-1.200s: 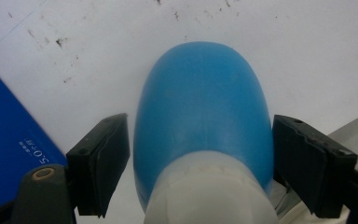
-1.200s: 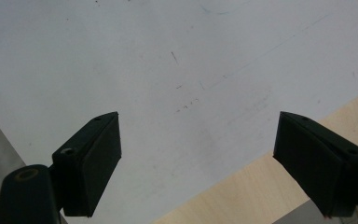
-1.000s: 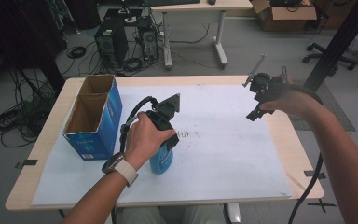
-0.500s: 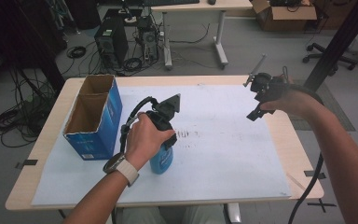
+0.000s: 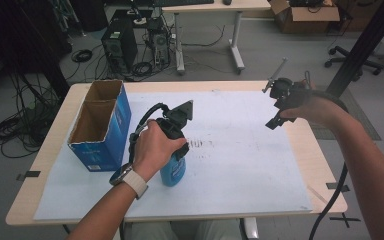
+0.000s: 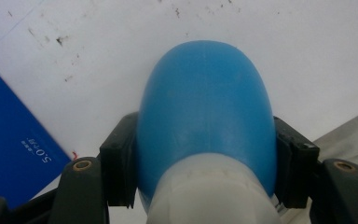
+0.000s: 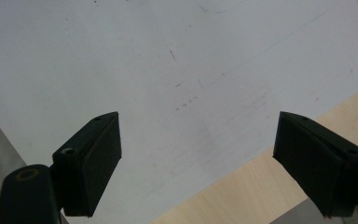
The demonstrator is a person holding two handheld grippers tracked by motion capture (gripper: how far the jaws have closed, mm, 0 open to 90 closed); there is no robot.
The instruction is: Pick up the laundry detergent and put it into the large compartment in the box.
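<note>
The left gripper (image 6: pixel 200 186) clamps a blue bottle (image 6: pixel 205 116) on both sides, standing on the white sheet (image 5: pixel 240 165) beside the blue box (image 5: pixel 102 130). The right gripper (image 7: pixel 198 163) hovers wide apart, empty, above the sheet's far right edge.

Small white lettering on the blue box (image 6: pixel 14 158), upside down, perhaps "SOFAR"

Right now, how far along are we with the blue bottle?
Done: the left gripper is clamped on the blue bottle, beside the blue box. In hand: just that hold. Left: the box's compartments look empty; the right gripper hangs open over the white sheet.
</note>
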